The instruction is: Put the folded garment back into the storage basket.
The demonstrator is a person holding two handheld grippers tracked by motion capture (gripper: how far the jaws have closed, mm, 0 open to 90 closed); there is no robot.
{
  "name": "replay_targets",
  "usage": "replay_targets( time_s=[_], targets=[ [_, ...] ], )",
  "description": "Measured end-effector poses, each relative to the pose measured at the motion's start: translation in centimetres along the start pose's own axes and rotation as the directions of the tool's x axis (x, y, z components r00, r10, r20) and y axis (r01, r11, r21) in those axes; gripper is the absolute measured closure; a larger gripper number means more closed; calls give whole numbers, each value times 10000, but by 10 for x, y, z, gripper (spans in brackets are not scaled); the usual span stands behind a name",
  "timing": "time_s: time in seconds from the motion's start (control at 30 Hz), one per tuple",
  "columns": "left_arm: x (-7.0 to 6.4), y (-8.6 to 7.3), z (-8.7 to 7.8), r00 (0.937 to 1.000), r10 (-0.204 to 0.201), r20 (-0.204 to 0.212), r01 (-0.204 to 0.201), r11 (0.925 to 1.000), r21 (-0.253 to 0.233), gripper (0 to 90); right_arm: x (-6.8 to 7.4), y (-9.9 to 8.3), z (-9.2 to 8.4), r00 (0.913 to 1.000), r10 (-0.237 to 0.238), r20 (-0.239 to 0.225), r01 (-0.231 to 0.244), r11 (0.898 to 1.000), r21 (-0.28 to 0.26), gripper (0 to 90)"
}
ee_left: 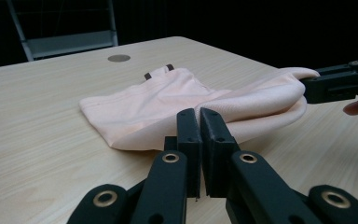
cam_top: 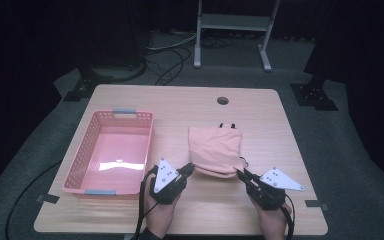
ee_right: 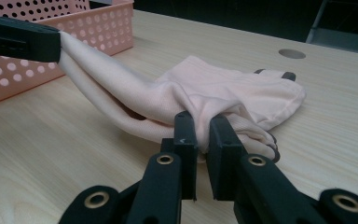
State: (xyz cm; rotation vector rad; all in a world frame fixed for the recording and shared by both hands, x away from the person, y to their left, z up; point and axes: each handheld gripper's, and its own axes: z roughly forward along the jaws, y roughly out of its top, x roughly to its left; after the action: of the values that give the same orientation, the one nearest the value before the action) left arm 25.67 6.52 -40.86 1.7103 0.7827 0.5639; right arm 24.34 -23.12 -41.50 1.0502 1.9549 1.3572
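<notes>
We begin with the wooden surface (cam_top: 280, 210), which carries everything and leaves bare room at its near edge for the person's hands. At its left stands the pink perforated basket (cam_top: 80, 160), empty and long side running near to far; we judge it the likely destination, set within easy reach of the work. To its right, at the middle of the surface, lies the folded pink garment (cam_top: 215, 147), its far part flat on the wood and its near edge lifted. That edge hangs between two grips, so the cloth sags in a shallow arc instead of bunching. Our left gripper (cam_top: 189, 169) holds the near left corner; in the left gripper view its fingers (ee_left: 189, 135) stand almost together, pinching thin fabric. Our right gripper (cam_top: 241, 174) holds the near right corner, its fingers (ee_right: 223, 135) clamped on a thicker gathered fold. We read the paired corner hold as keeping the folds together for a lift or a further fold.
</notes>
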Motion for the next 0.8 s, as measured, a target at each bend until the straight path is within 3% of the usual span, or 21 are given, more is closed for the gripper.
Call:
replay_targets(
  time_s=[0.53,0.8],
  targets=[
    [6,28,-1,9998,-129,-169,124,9995,-296,872,2,13,3,9999,-148,-49,146,9997,-218,836],
    [17,45,3,9994,-264,-230,256,9991,-340,873,3,25,10,9998,-196,-79,193,9991,-389,836]
  ],
)
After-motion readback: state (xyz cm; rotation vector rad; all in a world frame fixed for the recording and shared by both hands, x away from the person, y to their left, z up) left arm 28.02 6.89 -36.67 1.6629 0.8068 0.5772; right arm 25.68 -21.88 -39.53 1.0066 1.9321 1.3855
